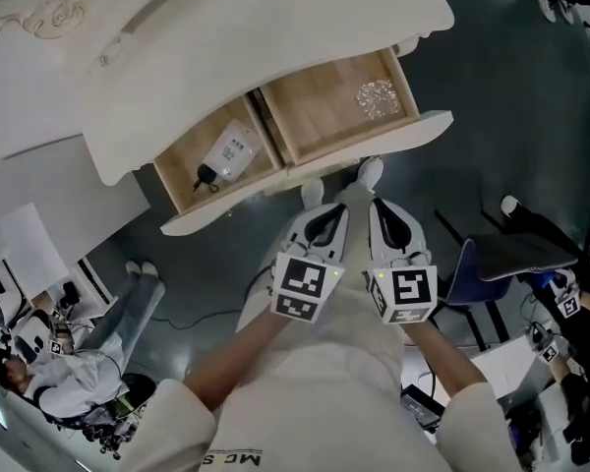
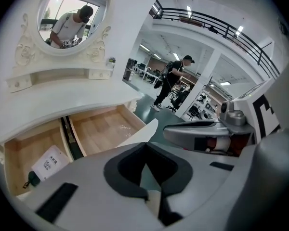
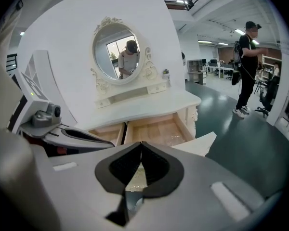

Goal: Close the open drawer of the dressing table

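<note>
My left gripper [image 1: 313, 190] and right gripper [image 1: 371, 172], jaws pressed together on nothing, hang near the drawer [image 1: 393, 134] of the dressing table [image 1: 226, 47]. It is pulled well out, with the closing push not yet made.

Light is bright and even, from ceiling strips [image 2: 188, 8]; the dressing table [image 1: 275, 47] top casts a soft shadow along the drawer [image 1: 324, 106] rear edge, and both gripper views bend fisheye-wise, with black corners and a soft near foreground.
</note>
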Demonstrator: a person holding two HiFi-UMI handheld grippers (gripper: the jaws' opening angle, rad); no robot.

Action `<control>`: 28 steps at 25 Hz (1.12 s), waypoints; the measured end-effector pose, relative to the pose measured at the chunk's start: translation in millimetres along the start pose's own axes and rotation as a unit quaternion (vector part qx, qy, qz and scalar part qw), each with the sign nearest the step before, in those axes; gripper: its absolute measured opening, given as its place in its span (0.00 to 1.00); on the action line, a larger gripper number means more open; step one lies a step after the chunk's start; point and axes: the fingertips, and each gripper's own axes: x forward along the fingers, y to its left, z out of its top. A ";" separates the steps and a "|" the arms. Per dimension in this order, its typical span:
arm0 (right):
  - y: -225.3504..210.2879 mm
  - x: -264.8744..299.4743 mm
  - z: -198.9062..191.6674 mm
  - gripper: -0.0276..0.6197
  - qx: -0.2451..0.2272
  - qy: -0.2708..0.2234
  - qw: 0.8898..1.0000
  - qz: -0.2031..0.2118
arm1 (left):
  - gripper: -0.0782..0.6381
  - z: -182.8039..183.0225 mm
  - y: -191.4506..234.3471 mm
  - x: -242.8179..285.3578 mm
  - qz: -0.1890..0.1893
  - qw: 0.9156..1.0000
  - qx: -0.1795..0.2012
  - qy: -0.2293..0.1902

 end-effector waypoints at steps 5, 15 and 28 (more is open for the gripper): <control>-10.0 18.9 -8.8 0.05 0.005 0.010 1.000 0.000 | 0.12 -9.4 13.1 19.8 0.009 1.000 -0.008 0.012; -36.4 61.1 -31.8 0.15 0.020 0.036 0.999 0.016 | 0.12 -28.1 34.7 56.5 0.041 0.998 -0.027 0.029; -53.0 92.0 -59.2 0.30 0.011 0.065 0.998 0.018 | 0.12 -63.8 54.7 85.3 0.074 0.995 -0.043 0.044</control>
